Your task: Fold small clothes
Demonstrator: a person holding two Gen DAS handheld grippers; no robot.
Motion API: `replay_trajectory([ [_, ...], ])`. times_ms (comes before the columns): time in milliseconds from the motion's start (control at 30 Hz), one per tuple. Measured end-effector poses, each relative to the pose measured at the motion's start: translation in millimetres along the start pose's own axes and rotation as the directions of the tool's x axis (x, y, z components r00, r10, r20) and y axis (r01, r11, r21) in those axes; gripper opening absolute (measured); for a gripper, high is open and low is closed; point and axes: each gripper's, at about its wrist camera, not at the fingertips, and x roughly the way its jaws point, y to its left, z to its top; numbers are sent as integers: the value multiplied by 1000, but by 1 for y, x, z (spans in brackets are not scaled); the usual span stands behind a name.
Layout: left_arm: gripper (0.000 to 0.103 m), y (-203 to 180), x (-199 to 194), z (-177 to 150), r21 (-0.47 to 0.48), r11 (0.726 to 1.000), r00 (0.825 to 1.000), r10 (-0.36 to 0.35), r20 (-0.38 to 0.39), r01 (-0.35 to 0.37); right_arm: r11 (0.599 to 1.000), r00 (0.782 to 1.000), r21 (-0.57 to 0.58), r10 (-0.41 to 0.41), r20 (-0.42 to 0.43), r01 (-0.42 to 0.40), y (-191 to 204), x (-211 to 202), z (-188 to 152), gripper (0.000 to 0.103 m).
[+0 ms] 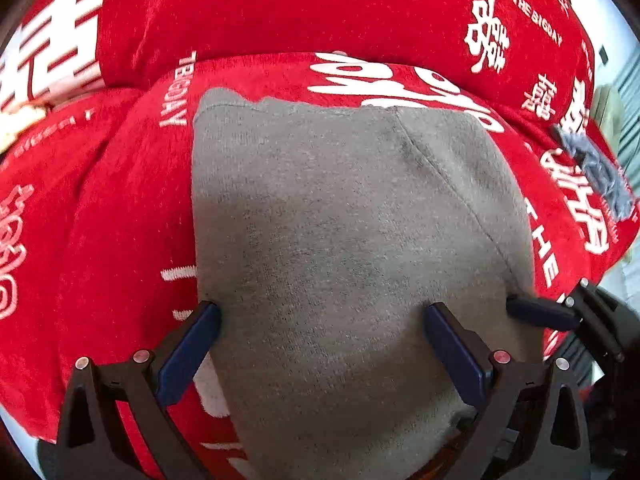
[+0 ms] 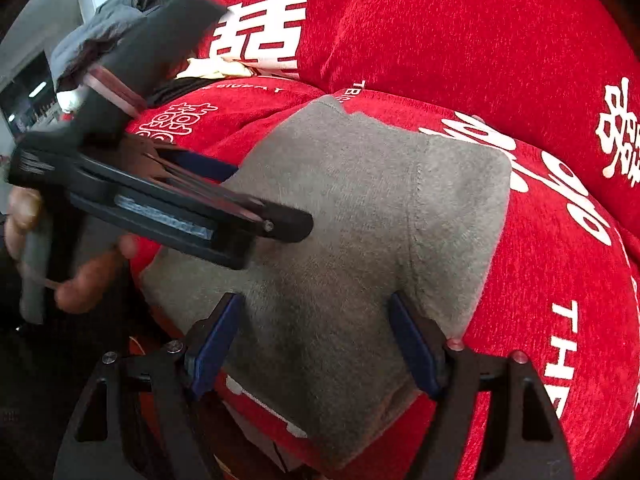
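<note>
A small grey knitted garment (image 1: 340, 216) lies flat on a red sofa cushion; it also shows in the right wrist view (image 2: 360, 220), with a seam down its right part. My left gripper (image 1: 320, 312) is open just above the garment's near part, blue pads wide apart. My right gripper (image 2: 316, 304) is open over the garment's near right edge. The right gripper's fingertip (image 1: 536, 312) shows at the garment's right edge in the left wrist view. The left gripper's body (image 2: 180, 208) crosses the garment's left side in the right wrist view.
The red sofa seat cushion (image 1: 120, 200) with white lettering carries the garment, and red back cushions (image 2: 460, 40) rise behind. A grey patterned cloth (image 1: 596, 168) lies at the sofa's right end. Dark clothes (image 2: 120, 12) are piled at the far left.
</note>
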Motion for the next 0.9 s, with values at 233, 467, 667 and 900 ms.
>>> replay_trajectory([
  [233,102,-29,-46,30,44,999,997,-27,68,24,996,994,-7,-93,64,93,13,-24,-7,79],
  [467,102,-105,-7,91,209,978,1000,-28,10,25,992,987,33,-128,94,126,7,-40,-27,79],
  [667,102,-125,42,112,198,980,994,27,-105,-6,994,988,66,-100,115,93,-5,-53,-51,79],
  [900,102,-142,36,97,226,974,996,16,-84,3,993,994,91,63,86,-70,-15,-40,-60,58],
])
